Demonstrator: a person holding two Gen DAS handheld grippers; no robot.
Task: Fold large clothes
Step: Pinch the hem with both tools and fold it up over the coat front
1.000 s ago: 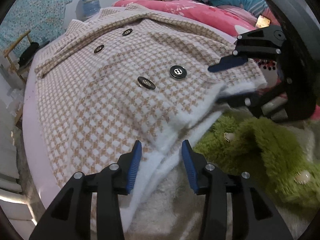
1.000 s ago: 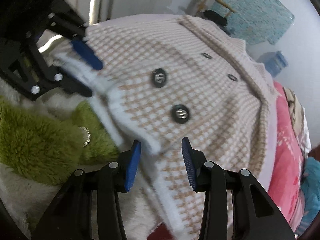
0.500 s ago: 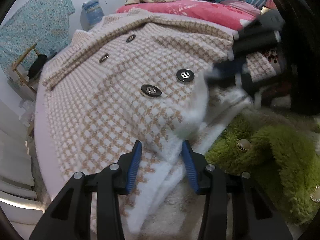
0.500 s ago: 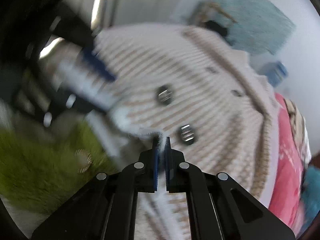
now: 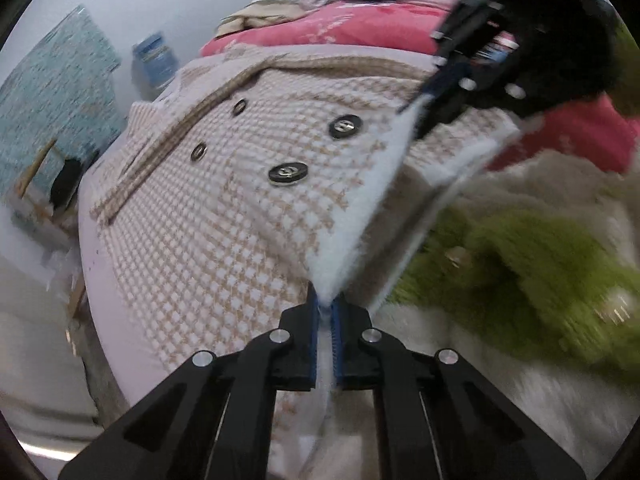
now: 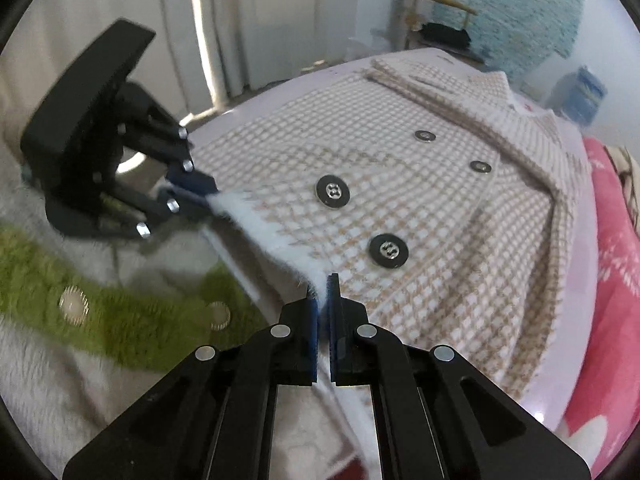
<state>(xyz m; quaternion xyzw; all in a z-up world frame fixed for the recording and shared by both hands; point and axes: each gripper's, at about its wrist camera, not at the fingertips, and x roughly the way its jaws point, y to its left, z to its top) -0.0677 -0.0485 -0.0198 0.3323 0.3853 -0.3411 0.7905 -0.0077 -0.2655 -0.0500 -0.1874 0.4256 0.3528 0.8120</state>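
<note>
Grippers first, since they're closest: the left gripper [image 5: 327,312] sits at the bottom centre of its view, clamped tight on the fuzzy white hem [image 5: 360,216] of the coat [image 5: 224,216], and the right gripper [image 6: 323,300] is pinched the same way on the hem further along, so the edge hangs stretched between them. From the right view you can see the left one over at the left of the frame with white trim in its tips. Coat itself is a tan-and-white check thing with four dark buttons [image 6: 333,191], spread front-up across the bed [image 5: 100,280], collar toward the upper middle of the frame. Looks thick and plush to me, so I'd guess soft and floppy but with some weight, and it'll sag in the middle if the two holds drift apart. Hem corners seem the right place to hold; the fuzzy trim probably gives decent bite. Beside it, lower right in the left view, there's a green fluffy garment [image 5: 540,264]; further back a pink blanket [image 5: 340,32].
</note>
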